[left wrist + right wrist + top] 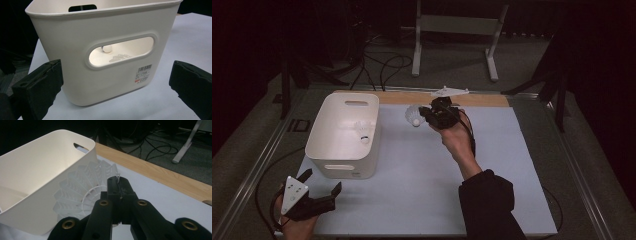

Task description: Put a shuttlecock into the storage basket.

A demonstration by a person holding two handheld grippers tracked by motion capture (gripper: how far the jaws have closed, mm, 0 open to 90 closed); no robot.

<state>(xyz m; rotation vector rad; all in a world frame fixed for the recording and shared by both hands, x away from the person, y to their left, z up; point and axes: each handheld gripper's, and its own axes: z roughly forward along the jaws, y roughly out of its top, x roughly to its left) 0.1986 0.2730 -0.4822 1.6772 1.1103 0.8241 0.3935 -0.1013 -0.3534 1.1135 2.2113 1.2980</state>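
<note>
A white plastic bin [343,135] with handle slots stands on the left of the mat. One white shuttlecock [362,132] lies inside it; through the handle slot its cork tip [107,48] shows in the left gripper view. My right gripper [426,115] is shut on the feather skirt of a second shuttlecock [413,116], held above the mat just right of the bin. In the right gripper view that shuttlecock [82,190] hangs beside the bin's wall [37,192]. My left gripper [323,183] is open at the near left, facing the bin's front wall [105,57].
The pale mat [492,165] lies on a table with a wooden strip [482,99] along the far edge. Cables [382,65] and a white stand [457,30] are on the floor beyond. Metal rails [582,170] border the mat.
</note>
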